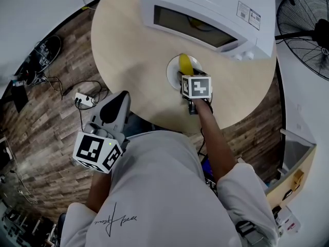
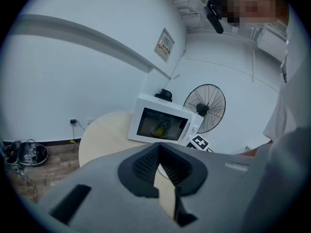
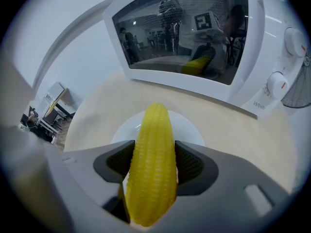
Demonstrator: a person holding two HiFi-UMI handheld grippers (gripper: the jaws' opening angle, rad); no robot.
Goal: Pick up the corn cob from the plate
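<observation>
A yellow corn cob (image 3: 153,164) lies lengthwise over a small white plate (image 3: 188,126) on the round wooden table (image 1: 128,60), in front of the microwave. My right gripper (image 3: 154,160) points steeply down at it, and both dark pads press the cob's sides. From the head view the cob (image 1: 184,63) sticks out past the right gripper (image 1: 186,77) over the plate (image 1: 172,72). My left gripper (image 1: 117,104) hangs off the table's near left edge, holding nothing. Its jaws (image 2: 158,147) meet at the tips.
A white microwave (image 1: 205,9) stands at the table's far side, door shut, with something yellow inside (image 2: 160,128). A standing fan (image 1: 306,30) is at the right. A power strip (image 1: 85,100) and cables lie on the wooden floor at the left.
</observation>
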